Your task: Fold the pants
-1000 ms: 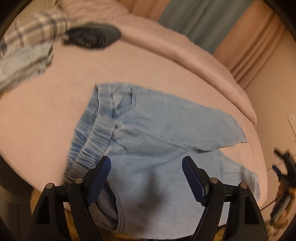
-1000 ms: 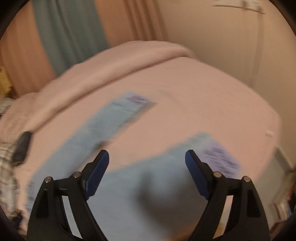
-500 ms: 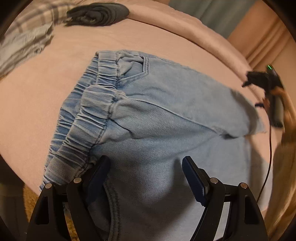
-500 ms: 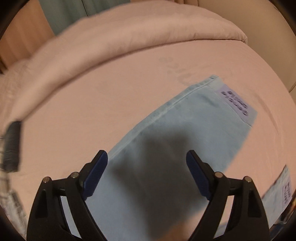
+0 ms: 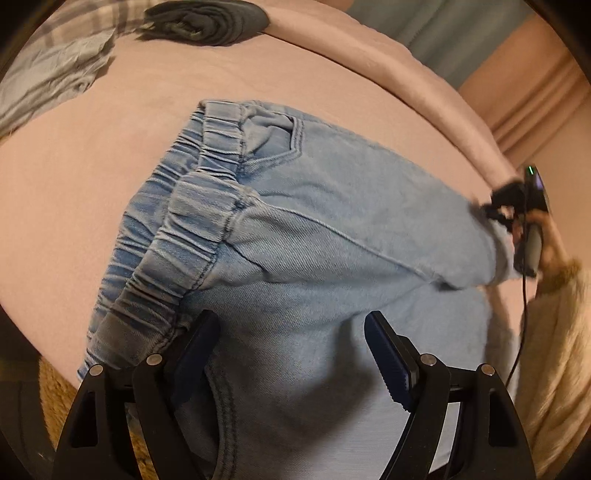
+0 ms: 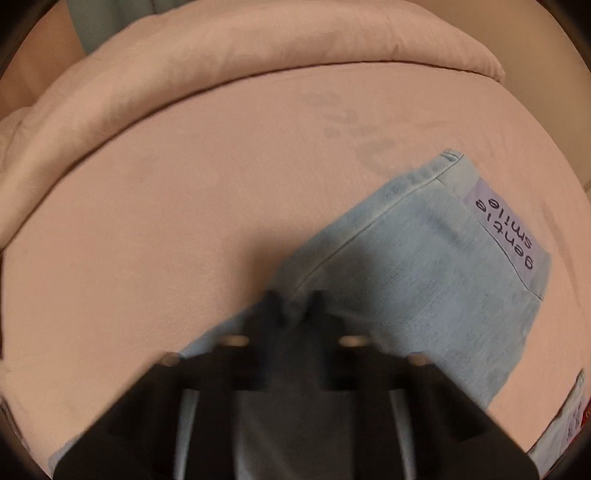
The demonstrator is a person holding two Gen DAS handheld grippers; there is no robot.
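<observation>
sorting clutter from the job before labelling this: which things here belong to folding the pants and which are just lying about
Part of the job:
- light blue jeans
- left gripper, open above the waistband
- right gripper, jaws just closed on a leg edge

Just lying about:
- dark rolled garment
- plaid cloth
- pink duvet

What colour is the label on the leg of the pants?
The label is pale lilac with dark lettering; the right wrist view shows it best.
</observation>
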